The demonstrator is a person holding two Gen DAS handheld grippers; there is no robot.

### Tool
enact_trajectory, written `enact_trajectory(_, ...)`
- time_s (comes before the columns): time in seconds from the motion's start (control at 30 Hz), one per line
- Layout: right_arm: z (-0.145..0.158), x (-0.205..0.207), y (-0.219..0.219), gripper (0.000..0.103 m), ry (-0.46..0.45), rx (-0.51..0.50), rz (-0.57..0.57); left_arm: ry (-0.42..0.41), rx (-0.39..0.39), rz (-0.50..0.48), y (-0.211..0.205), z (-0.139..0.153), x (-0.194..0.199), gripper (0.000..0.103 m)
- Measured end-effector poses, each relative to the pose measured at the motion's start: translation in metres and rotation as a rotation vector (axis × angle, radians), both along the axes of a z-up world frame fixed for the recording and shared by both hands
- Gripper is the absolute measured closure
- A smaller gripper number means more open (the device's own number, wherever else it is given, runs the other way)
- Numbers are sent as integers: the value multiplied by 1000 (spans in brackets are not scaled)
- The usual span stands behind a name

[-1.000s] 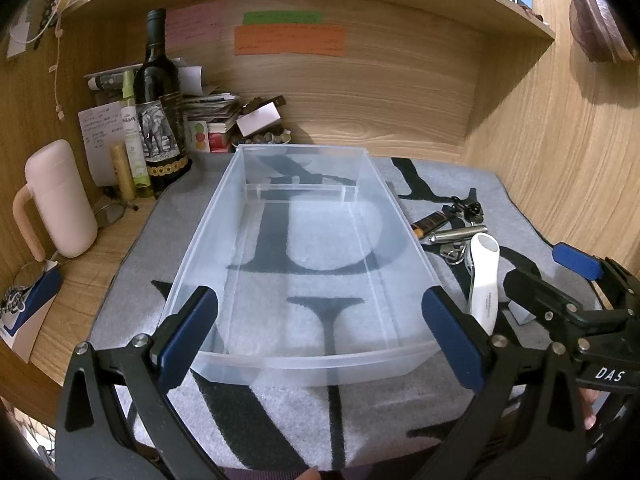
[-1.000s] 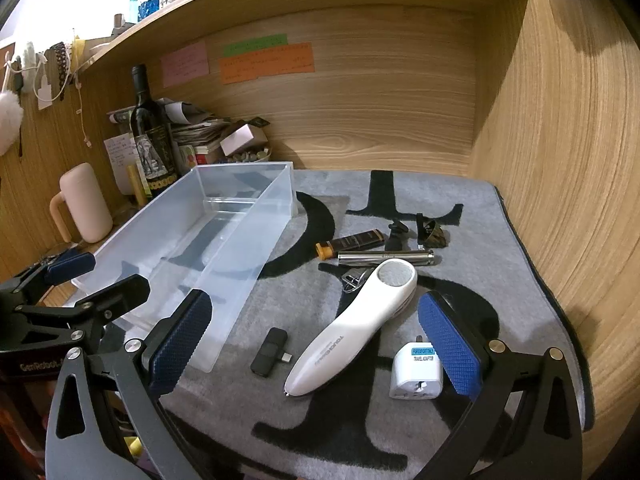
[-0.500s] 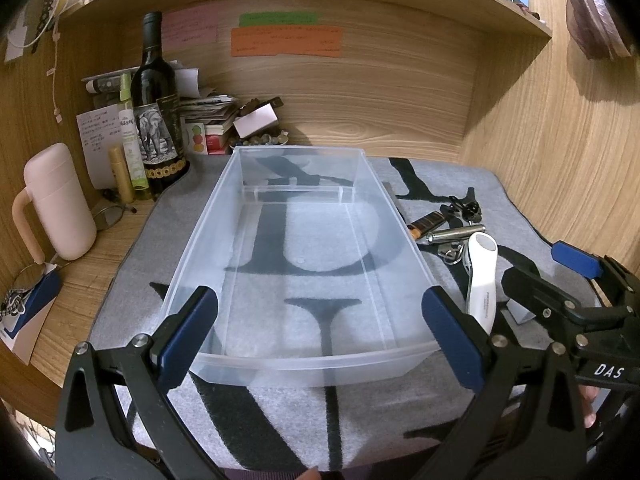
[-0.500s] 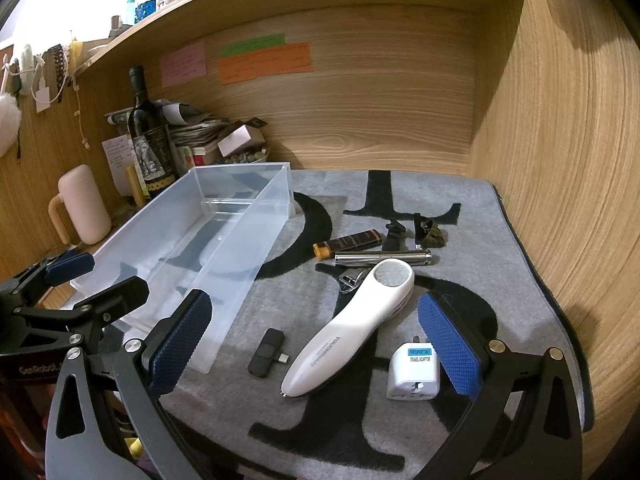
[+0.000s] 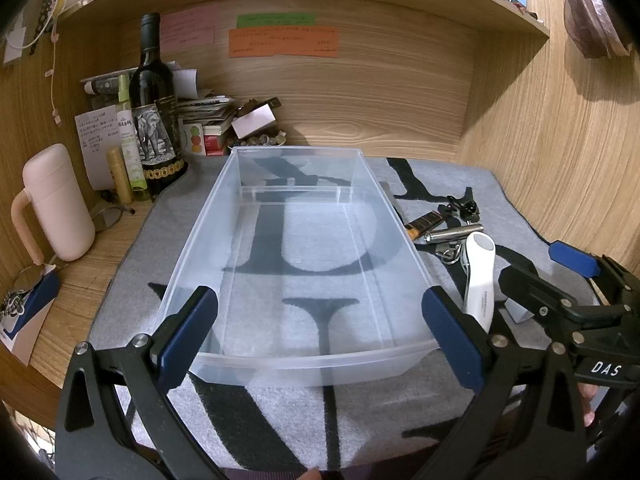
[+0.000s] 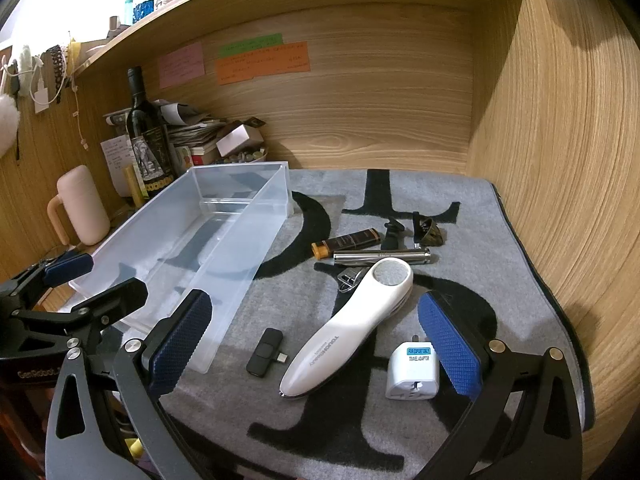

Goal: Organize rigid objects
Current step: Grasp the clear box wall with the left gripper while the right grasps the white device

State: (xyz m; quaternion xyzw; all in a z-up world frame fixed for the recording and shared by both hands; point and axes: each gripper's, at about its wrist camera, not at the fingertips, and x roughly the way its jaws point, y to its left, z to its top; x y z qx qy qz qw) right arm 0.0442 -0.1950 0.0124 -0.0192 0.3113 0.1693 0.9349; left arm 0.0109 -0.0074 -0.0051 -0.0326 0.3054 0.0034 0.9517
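Observation:
A clear plastic bin [image 5: 304, 364] [image 6: 240, 256] lies empty on a grey mat. My left gripper [image 5: 320, 332] is open, hovering at the bin's near rim. To the bin's right lie a long white handheld device [image 6: 352, 324] [image 5: 478, 276], a white travel adaptor [image 6: 412, 372], a small black dongle [image 6: 265, 352], a silver metal tube [image 6: 380, 257], a dark lighter with an orange end [image 6: 346, 242], a metal clip [image 6: 348, 279] and small dark clips [image 6: 428, 232]. My right gripper [image 6: 316, 344] is open above the white device, holding nothing.
At the back left stand a wine bottle [image 5: 154, 108], a stack of papers and boxes [image 5: 216, 124] and a pink jug [image 5: 52, 204]. Wooden walls close the back and right. A shelf runs overhead. Glasses [image 5: 108, 216] lie beside the mat.
Both views have shifted only slightly; the right gripper has edged a little forward over the white device. Nothing was picked up or moved.

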Motion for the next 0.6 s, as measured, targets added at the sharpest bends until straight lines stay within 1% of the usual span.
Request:
enact_trajectory(0.2, 1, 0, -2, 0, -2, 4, -4, 0, 1, -6, -3, 2, 1, 0)
enact_trajectory(0.47, -1, 11, -8, 0, -9, 20, 2, 6, 3, -9, 17, 24, 15, 0)
enact_trajectory(0.53, -1, 15, -8, 0, -5, 26, 4, 16, 2, 1, 26, 30, 20, 8)
enact_trajectory(0.57, -1, 18, -9, 0, 0, 29, 5, 26, 3, 9, 31, 31, 23, 18)
enact_trajectory(0.6, -1, 21, -9, 1, 5, 29, 5, 43, 4, 16, 36, 33, 28, 24)
